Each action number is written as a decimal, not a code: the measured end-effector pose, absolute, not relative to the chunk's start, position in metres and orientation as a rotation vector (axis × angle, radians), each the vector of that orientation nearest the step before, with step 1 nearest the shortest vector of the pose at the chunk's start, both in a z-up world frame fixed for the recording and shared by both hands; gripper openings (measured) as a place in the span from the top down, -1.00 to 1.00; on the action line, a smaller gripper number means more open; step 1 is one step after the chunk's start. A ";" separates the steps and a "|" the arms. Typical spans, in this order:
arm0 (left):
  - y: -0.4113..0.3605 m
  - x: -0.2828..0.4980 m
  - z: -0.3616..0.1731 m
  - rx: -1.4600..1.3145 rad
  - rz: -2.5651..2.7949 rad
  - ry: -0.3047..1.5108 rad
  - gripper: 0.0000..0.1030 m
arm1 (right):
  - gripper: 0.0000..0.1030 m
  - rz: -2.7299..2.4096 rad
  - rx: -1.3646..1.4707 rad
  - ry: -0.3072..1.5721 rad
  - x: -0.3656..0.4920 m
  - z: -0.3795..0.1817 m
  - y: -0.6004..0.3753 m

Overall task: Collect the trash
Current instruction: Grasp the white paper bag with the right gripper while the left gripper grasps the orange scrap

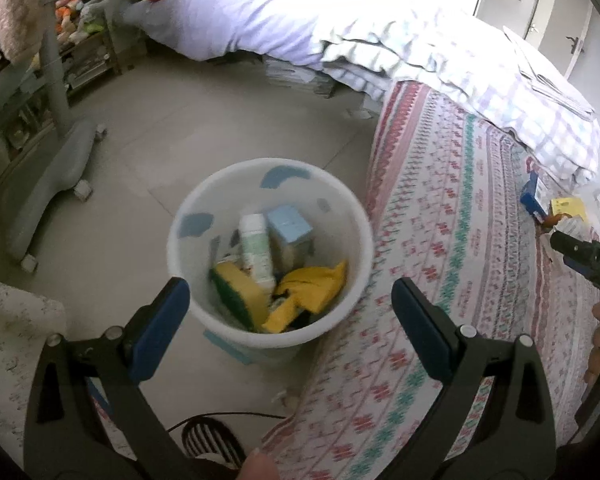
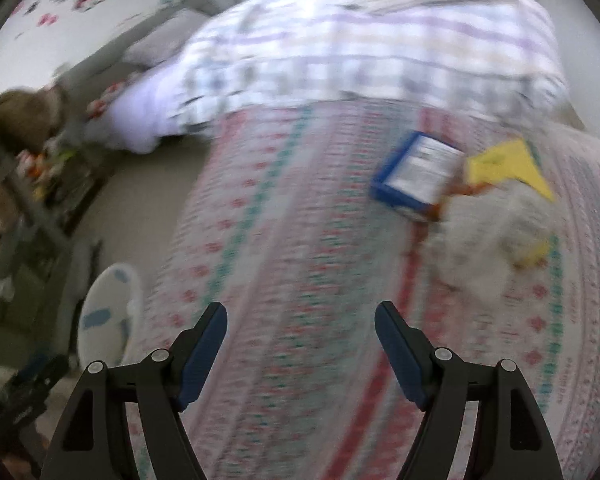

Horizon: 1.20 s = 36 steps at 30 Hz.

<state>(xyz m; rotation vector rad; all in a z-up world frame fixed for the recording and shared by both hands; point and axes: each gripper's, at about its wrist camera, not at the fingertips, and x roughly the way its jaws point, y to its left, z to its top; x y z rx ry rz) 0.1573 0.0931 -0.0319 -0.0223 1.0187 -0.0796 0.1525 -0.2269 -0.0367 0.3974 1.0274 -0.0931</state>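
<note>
A white bin (image 1: 362,240) stands on the floor beside the bed. It holds a white bottle (image 1: 256,250), a pale blue box (image 1: 290,226) and yellow wrappers (image 1: 312,292). My left gripper (image 1: 290,300) hangs open above the bin with nothing between its fingers. My right gripper (image 2: 300,320) is open over the patterned bedspread (image 2: 292,240), empty. Ahead of it to the right lie a blue box (image 2: 416,172), a yellow packet (image 2: 504,164) and crumpled white paper (image 2: 492,224). The same blue box (image 1: 534,196) and yellow packet (image 1: 568,206) show at the right edge of the left wrist view, with the right gripper's body (image 1: 588,256) near them.
A folded checked quilt (image 1: 440,60) lies on the bed behind the trash. A grey chair base with castors (image 1: 56,176) stands left of the bin on the tiled floor (image 1: 204,120). A shelf with toys (image 1: 80,28) is at the far left. A dark cable runs by my feet.
</note>
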 end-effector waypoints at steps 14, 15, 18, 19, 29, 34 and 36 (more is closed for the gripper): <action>0.037 0.170 -0.041 -0.008 -0.129 1.042 -0.95 | -0.51 -0.344 0.544 1.023 0.156 -0.063 -0.321; 0.034 0.170 -0.041 -0.008 -0.129 1.042 -0.95 | -0.51 -0.347 0.553 1.021 0.157 -0.065 -0.324; 0.023 0.172 -0.041 0.003 -0.128 1.035 -0.95 | -0.51 -0.349 0.577 1.008 0.161 -0.070 -0.330; 0.019 0.173 -0.042 0.004 -0.128 1.033 -0.95 | -0.51 -0.354 0.581 1.006 0.162 -0.071 -0.331; -0.013 0.181 -0.047 -0.022 -0.152 1.039 -0.95 | -0.20 -0.329 0.558 1.046 0.176 -0.087 -0.346; -0.037 0.183 -0.044 -0.012 -0.181 1.016 -0.95 | 0.00 -0.266 0.565 1.028 0.169 -0.081 -0.367; -0.050 0.184 -0.043 0.007 -0.199 1.002 -0.95 | 0.00 -0.259 0.581 1.023 0.162 -0.077 -0.378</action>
